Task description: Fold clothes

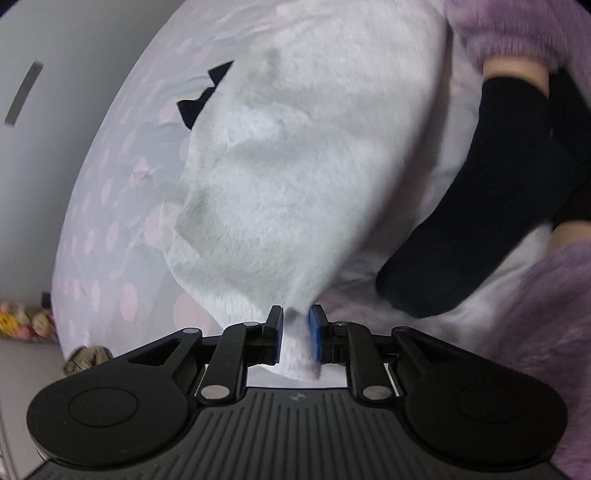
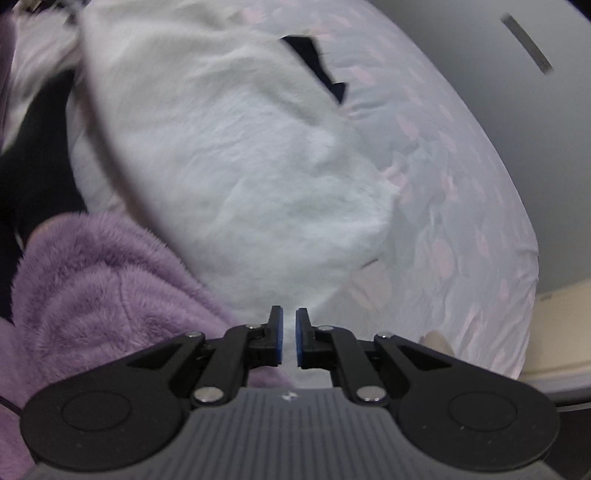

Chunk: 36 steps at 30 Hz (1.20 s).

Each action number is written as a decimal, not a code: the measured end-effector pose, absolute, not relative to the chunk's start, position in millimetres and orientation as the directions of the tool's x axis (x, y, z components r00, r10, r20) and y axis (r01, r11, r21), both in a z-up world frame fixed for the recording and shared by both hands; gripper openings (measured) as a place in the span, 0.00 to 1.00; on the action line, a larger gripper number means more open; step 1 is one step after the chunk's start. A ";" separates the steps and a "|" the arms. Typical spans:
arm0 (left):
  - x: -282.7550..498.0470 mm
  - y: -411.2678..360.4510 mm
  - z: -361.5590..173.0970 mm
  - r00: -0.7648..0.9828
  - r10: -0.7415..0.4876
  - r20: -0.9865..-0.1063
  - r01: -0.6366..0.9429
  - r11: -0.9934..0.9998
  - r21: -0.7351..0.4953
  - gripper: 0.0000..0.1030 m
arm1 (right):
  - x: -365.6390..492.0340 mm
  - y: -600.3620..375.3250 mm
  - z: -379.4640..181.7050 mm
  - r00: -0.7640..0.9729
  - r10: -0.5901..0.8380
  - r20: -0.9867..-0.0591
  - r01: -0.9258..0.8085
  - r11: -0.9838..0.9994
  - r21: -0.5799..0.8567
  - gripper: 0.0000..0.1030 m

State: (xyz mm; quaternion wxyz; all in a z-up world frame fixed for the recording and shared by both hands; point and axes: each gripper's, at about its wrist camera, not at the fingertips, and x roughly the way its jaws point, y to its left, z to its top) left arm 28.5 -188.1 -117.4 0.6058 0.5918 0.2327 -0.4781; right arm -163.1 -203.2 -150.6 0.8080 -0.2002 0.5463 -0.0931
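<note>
My left gripper [image 1: 296,334] is clamped on a corner of the white fleecy garment [image 1: 295,155]; a wad of its pile fills the space between the two blue pads, and the cloth spreads away from that pinch, widening as it goes. My right gripper [image 2: 289,336] is nearly closed, its pads standing just apart with only a thin slit between them, and I cannot tell whether any cloth is caught in that slit, since the garment's near edge lies right behind the fingertips. The garment lies on the bed, over a pale sheet with pink spots [image 1: 110,206], and its long axis runs away from me, from the edge at my grippers toward the far side of the mattress. It is rumpled rather than flat, with a bulging fold along its left side in the left wrist view and soft creases across the middle in the right wrist view. At its far end a small black piece of fabric [image 1: 201,98] pokes out from under the white edge, jagged in outline; what it is I cannot tell. To the right in the left wrist view lies a foot in a black sock [image 1: 480,206], resting on the garment's right margin, with a purple fluffy trouser leg [image 1: 517,29] above it. In the right wrist view more purple fleece [image 2: 96,280] bunches just left of my right gripper, overlapping the garment's near left edge. Beyond the bed is a plain grey wall [image 2: 517,74].
</note>
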 end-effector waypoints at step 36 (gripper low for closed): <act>98.9 -238.2 -150.5 0.316 -0.414 -0.853 0.707 0.703 -0.079 0.26 | -137.5 -396.6 -258.3 0.616 -0.032 -0.787 0.697 0.488 0.525 0.15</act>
